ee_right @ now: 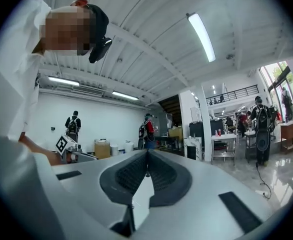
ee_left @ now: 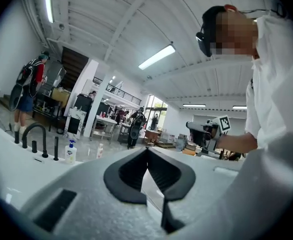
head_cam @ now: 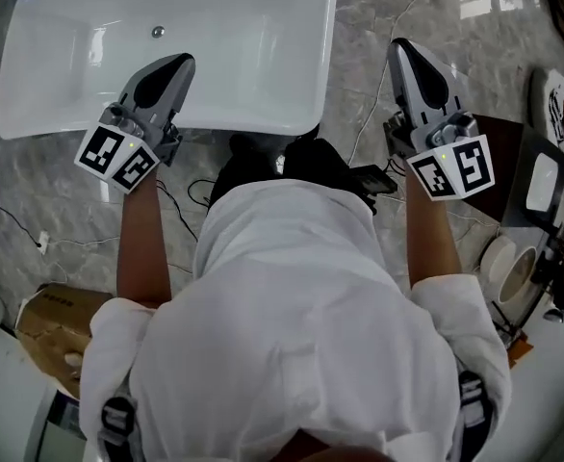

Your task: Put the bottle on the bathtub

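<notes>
The white bathtub (head_cam: 263, 94) lies below me in the head view, its drain (head_cam: 157, 32) showing. A small white bottle with a blue pump (ee_left: 70, 152) stands on the tub's rim by the black faucet (ee_left: 34, 136) in the left gripper view. My left gripper (head_cam: 179, 64) is raised over the tub's near rim, jaws shut with nothing between them (ee_left: 147, 150). My right gripper (head_cam: 403, 48) is held up to the right of the tub, over the marble floor, also shut and empty (ee_right: 147, 153). Each gripper sees the other: the right gripper (ee_left: 206, 131), the left gripper's marker cube (ee_right: 61, 144).
A cardboard box (head_cam: 51, 325) sits on the floor at lower left. Cables (head_cam: 369, 114) trail across the marble floor. A bench with plates and bowls (head_cam: 542, 191) stands at the right. Several people (ee_left: 29, 91) stand about in the hall behind.
</notes>
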The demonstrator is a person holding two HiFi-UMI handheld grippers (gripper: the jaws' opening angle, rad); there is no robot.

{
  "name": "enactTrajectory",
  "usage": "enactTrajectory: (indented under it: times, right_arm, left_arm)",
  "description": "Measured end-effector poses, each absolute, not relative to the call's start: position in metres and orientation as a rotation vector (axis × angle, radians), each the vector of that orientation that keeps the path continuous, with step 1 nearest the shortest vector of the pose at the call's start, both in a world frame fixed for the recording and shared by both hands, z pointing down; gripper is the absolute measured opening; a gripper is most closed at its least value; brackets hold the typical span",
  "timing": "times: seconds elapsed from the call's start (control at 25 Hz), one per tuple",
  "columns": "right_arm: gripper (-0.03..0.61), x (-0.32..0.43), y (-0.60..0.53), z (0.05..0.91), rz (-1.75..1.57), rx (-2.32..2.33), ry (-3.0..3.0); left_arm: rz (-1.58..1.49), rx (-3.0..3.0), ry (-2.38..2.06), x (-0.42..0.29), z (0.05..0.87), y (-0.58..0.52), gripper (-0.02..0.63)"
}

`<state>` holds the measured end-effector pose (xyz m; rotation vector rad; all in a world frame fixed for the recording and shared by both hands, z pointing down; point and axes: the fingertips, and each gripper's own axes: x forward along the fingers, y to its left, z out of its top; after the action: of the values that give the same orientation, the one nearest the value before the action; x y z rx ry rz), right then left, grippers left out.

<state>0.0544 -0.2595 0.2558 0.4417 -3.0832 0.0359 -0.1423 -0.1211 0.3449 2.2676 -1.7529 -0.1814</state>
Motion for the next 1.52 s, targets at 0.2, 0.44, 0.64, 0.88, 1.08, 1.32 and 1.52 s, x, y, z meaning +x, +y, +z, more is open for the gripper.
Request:
enactTrajectory:
  times: [0.2,0.44,0.64,0.88,1.08,1.32,1.52]
  right_arm:
    - [0.014,0.087,-0.217,0.233,-0.06,0.258,-3.121]
    - [0.015,0.124,-0.168,0.238,-0.076,0.03,-3.111]
    - [0.015,0.144,-0.141,0.255,-0.036,-0.078,-3.079]
    - [0.015,0.165,-0.126,0.283,0.093,0.086,-3.063]
    - [0.014,0.177,-0.122,0.282,0.095,0.276,-3.067]
    - [0.014,0.191,-0.131,0.278,0.077,0.423,-3.055]
    - [0.014,0.192,-0.14,0.301,0.108,0.514,-2.997]
  left_arm:
    - [-0.264,2.294,-1.764,-0.108,0.295,-0.087,0.017]
    - [-0.234,2.342,-1.767,-0.036,0.265,-0.048,0.017]
    - [-0.265,2.27,-1.834,0.002,0.272,-0.021,0.017]
    - [-0.231,2.151,-2.016,0.022,0.285,0.013,0.017]
    - [-0.123,2.047,-2.24,0.011,0.288,0.033,0.017]
    - [-0.037,2.047,-2.303,0.005,0.287,0.021,0.017]
    - [-0.081,1.99,-2.344,-0.006,0.291,0.017,0.017]
